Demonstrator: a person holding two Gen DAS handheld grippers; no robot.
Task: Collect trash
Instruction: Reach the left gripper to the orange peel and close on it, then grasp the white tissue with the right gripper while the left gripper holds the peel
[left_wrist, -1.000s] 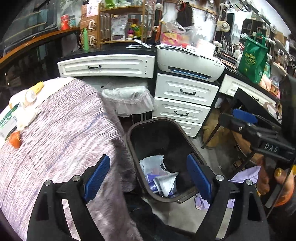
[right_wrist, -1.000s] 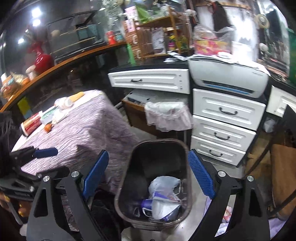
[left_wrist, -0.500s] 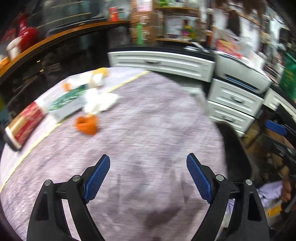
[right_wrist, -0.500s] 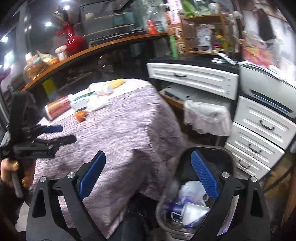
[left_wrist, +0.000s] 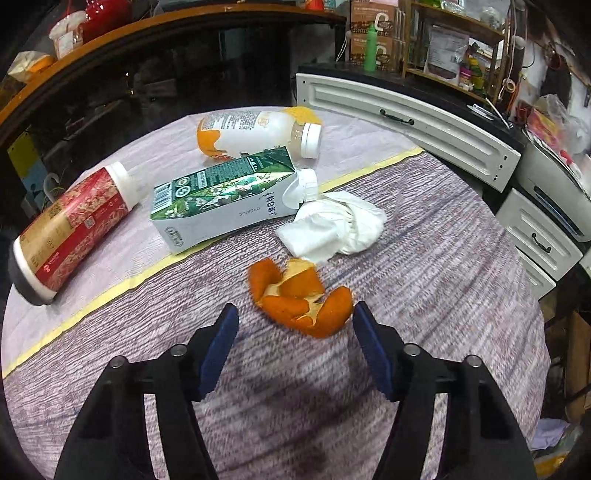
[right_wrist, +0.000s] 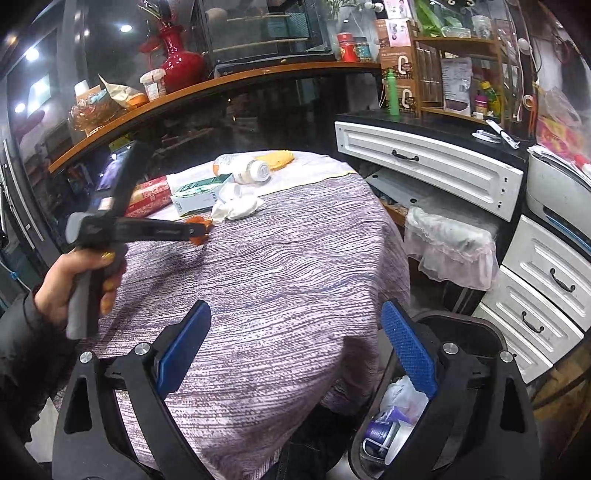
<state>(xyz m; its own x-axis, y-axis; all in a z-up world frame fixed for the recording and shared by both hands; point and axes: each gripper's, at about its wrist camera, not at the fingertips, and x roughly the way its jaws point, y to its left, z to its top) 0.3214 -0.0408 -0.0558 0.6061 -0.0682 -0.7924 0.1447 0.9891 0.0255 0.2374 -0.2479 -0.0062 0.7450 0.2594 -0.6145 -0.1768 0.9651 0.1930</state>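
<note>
An orange peel (left_wrist: 291, 291) lies on the purple tablecloth (left_wrist: 424, 295). My left gripper (left_wrist: 295, 308) hovers right over it, jaws closing, the near part of the peel between the blue fingertips (left_wrist: 225, 332) without the pads pressing on it. Behind the peel lie a crumpled white tissue (left_wrist: 332, 225), a green and white carton (left_wrist: 221, 199), a red bottle (left_wrist: 74, 229) and a white bottle (left_wrist: 255, 133). In the right wrist view a hand (right_wrist: 85, 273) holds the left gripper (right_wrist: 195, 232) at the peel (right_wrist: 197, 220). My right gripper (right_wrist: 295, 332) stands open and empty above the table's near edge.
A dark trash bin (right_wrist: 480, 332) with wrappers and paper inside stands on the floor at the table's right. White drawers (right_wrist: 546, 280), a printer (right_wrist: 554, 192) and a lace-covered stool (right_wrist: 450, 240) lie beyond. A dark counter with shelves curves behind the table.
The left gripper swung from above the bin across the table to the orange peel, and its jaws narrowed. The right gripper turned left from the bin toward the table.
</note>
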